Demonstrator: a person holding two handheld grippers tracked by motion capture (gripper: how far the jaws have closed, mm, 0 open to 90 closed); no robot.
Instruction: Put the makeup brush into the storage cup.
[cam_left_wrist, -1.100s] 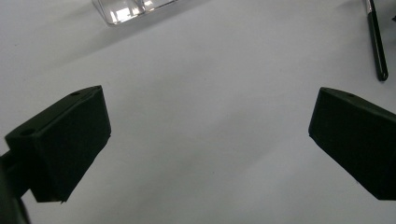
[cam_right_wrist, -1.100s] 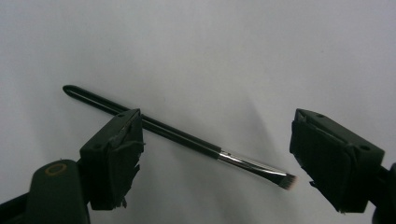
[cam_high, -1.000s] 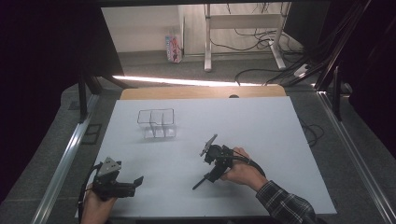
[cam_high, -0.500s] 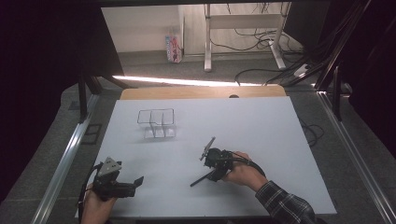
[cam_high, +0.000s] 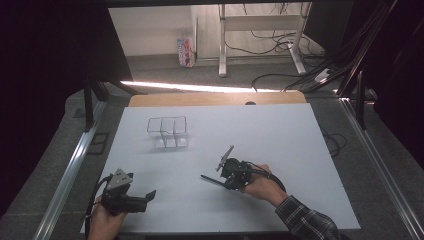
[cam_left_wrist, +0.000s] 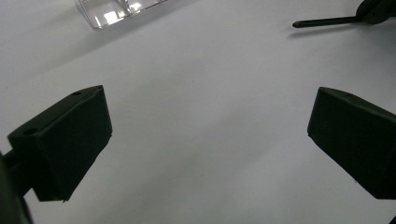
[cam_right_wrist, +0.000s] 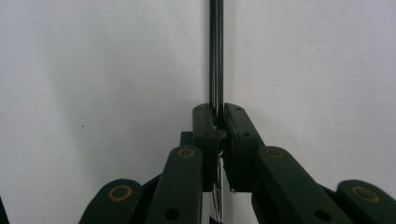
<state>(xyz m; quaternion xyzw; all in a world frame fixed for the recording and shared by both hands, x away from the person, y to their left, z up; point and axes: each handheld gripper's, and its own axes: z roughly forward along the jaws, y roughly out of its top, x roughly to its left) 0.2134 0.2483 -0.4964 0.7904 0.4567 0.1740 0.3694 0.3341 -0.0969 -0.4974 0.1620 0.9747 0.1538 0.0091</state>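
My right tool (cam_high: 223, 179) clamps a thin black rod (cam_right_wrist: 215, 51) low over the white worktop (cam_high: 280, 140); my left tool (cam_left_wrist: 205, 140) stands wide, empty.

In my right gripper view, the rod (cam_right_wrist: 215, 51) ran off the top edge, its tip unseen. In my left gripper view, the clear box (cam_left_wrist: 116, 9) was cropped at the top. The carton (cam_high: 186, 51) print was too small to read.
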